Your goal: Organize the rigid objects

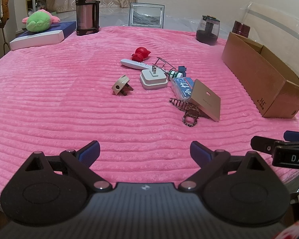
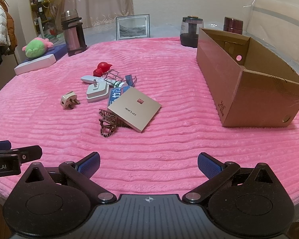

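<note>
The clutter I have to sort lies in a loose heap near the middle of the pink ribbed blanket (image 2: 169, 139), well ahead of both my grippers. Nearest me is the gold TP-LINK panel (image 2: 134, 109), a flat square plate propped at a tilt on the tortoiseshell hair claw (image 2: 107, 124). I judge the panel stiff, light and slick-faced, so I would pinch it across its raised free edge, not its face. The claw looks springy and toothed, likely to snag; its rounded hinge end seems the safest hold. Behind them sit the blue labelled case (image 2: 115, 96), the white plug adapter (image 2: 96, 92) with its 2 prongs up, the white remote (image 2: 87, 79) and a red toy figure (image 2: 101, 68). The beige 3-pin plug (image 2: 68, 100) lies apart to the left; it is chunky and hard, easy to grip across its body. The open cardboard box (image 2: 235, 83) stands to the right, apparently empty where I can see in, and is probably the destination.

My right gripper (image 2: 149, 166) and my left gripper (image 1: 145, 153) both hover over the near blanket, jaws spread wide, holding nothing.
</note>
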Tool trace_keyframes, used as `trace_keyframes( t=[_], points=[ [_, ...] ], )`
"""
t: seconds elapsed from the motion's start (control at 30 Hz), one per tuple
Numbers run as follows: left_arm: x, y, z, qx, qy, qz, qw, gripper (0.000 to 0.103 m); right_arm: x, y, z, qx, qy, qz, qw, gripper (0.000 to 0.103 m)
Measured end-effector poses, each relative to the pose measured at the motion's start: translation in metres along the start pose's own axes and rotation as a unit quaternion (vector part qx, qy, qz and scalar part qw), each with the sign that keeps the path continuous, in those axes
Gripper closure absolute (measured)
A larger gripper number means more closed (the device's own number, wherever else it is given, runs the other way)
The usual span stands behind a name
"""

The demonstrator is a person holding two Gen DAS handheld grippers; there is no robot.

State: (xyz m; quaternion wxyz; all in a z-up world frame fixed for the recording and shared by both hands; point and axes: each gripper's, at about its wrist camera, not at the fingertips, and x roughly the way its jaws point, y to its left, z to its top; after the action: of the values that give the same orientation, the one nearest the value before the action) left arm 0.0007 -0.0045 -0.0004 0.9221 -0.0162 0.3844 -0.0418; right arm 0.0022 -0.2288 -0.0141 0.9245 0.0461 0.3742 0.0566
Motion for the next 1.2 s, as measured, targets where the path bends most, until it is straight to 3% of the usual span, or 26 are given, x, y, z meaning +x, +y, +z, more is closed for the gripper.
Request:
trace_keyframes(
  t=[0.63,1.2],
  points=[
    [0.010,0.001,0.006,0.015,-0.005,-0.015,0.9998,0.008,0.005,-0.008,0.007,-0.013,-0.004,0.003,1.000,0.002],
    [0.044,0.012,0.035,0.089,-0.012,-0.041,0.9951,0.008,0.052,-0.025,0.038,-0.149,-0.024,0.075,0.986,0.002]
  ],
)
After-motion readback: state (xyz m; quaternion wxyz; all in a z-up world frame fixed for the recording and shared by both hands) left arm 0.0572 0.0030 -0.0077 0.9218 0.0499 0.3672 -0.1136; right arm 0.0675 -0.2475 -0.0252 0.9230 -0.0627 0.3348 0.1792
